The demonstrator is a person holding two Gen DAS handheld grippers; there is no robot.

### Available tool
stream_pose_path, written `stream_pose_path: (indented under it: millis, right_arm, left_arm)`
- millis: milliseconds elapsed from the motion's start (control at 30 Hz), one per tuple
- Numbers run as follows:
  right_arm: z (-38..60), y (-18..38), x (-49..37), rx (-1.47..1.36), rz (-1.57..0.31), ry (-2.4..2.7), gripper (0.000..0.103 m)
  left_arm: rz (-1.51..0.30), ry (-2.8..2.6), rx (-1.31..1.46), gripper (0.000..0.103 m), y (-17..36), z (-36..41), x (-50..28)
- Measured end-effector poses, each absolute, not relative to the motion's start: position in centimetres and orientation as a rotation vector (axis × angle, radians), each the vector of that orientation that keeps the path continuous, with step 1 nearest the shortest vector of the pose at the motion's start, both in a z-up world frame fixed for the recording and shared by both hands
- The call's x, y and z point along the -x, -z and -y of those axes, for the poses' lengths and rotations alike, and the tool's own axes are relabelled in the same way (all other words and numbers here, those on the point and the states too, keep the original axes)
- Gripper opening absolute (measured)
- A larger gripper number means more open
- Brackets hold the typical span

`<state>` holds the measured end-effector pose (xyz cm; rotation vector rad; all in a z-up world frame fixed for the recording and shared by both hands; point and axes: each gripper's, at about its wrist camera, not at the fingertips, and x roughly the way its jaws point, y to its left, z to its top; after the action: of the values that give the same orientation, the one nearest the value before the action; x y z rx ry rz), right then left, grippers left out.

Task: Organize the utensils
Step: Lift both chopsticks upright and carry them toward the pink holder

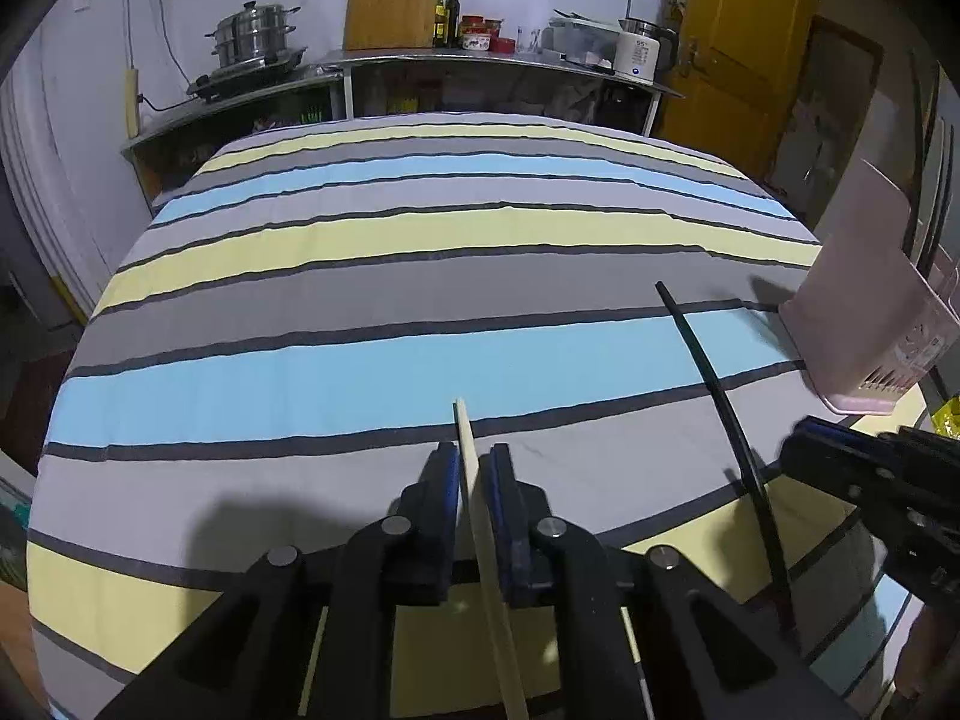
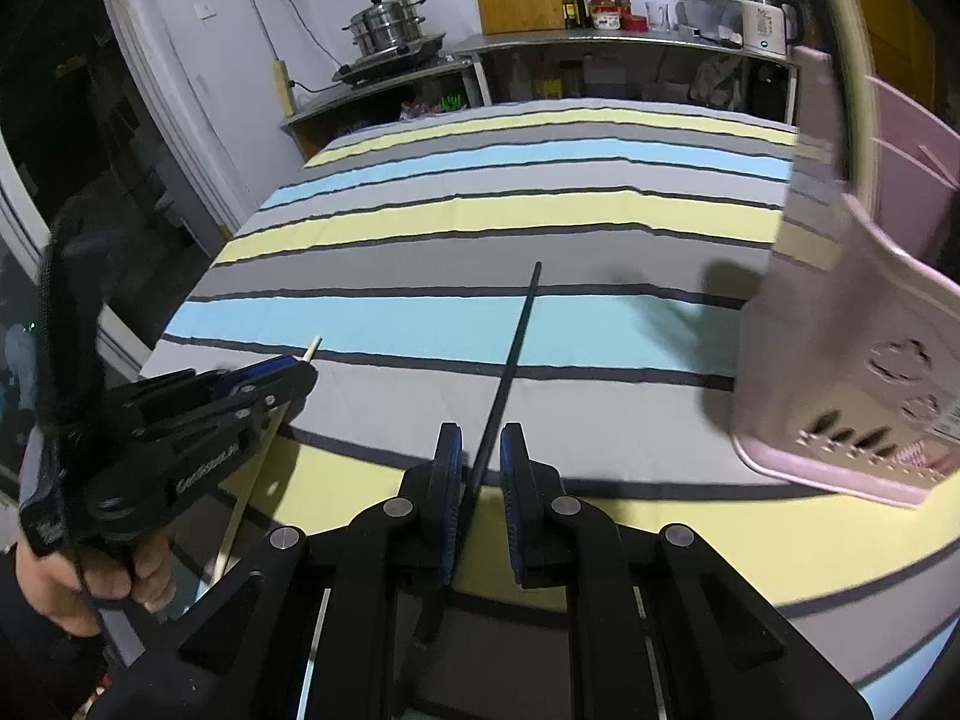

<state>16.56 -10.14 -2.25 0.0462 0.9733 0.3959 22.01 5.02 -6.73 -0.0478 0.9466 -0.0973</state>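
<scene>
My left gripper (image 1: 474,462) is shut on a pale wooden chopstick (image 1: 465,438) that points forward over the striped cloth. My right gripper (image 2: 482,450) is shut on a black chopstick (image 2: 516,336), also pointing forward above the cloth. In the left wrist view the black chopstick (image 1: 708,372) runs up at the right, with the right gripper's body at the right edge. In the right wrist view the left gripper (image 2: 288,375) and the pale chopstick (image 2: 312,351) are at the left. A pink utensil holder (image 2: 840,372) stands at the right, with dark utensils in it in the left wrist view (image 1: 864,294).
The table wears a cloth (image 1: 390,276) striped grey, blue and yellow. Behind it is a steel counter (image 1: 480,60) with a steamer pot (image 1: 255,33), a cutting board (image 1: 393,0), bottles and a kettle (image 1: 639,51). A yellow door (image 1: 744,48) is at the back right.
</scene>
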Motion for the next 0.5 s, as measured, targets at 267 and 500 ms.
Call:
stream_pose_path:
  millis: [267, 500]
  right_arm:
    - [9.0, 3.7, -18.4, -0.011, -1.01, -0.361, 0.013]
    - [8.0, 3.9, -20.2, 0.027, -1.021, -0.328, 0.013]
  left_arm:
    - [-0.938, 0.09, 0.063, 0.006, 6.8, -5.4, -21.9]
    - [-0.942, 0.091, 0.08, 0.006, 6.7, -5.5, -22.2]
